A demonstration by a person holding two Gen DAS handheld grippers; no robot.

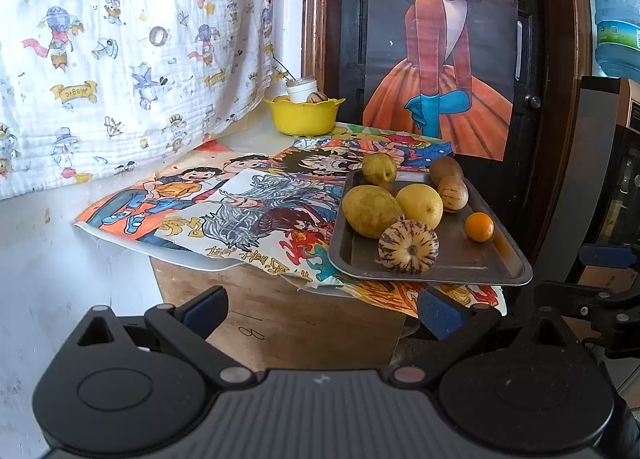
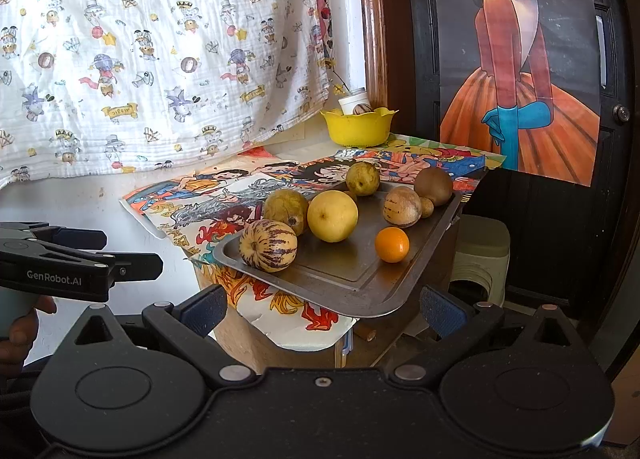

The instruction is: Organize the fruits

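Note:
A grey metal tray [image 1: 472,265] [image 2: 352,279] sits on the small table and holds several fruits: a striped melon [image 1: 408,246] [image 2: 268,245], a yellow pear [image 1: 420,205] [image 2: 332,215], a small orange [image 1: 479,226] [image 2: 392,244], a brown kiwi [image 1: 446,169] [image 2: 433,185]. A yellow bowl [image 1: 303,117] [image 2: 358,129] stands at the table's back with a white cup and a small striped fruit in it. My left gripper [image 1: 322,311] is open and empty, short of the table's front. My right gripper [image 2: 324,309] is open and empty just before the tray's near corner.
Cartoon posters [image 1: 224,199] cover the wooden table. A printed cloth [image 1: 120,51] hangs at the left. A dark door with a poster [image 1: 444,59] is behind. A stack of stools [image 2: 480,259] stands right of the table. The left gripper shows at the left of the right wrist view [image 2: 80,259].

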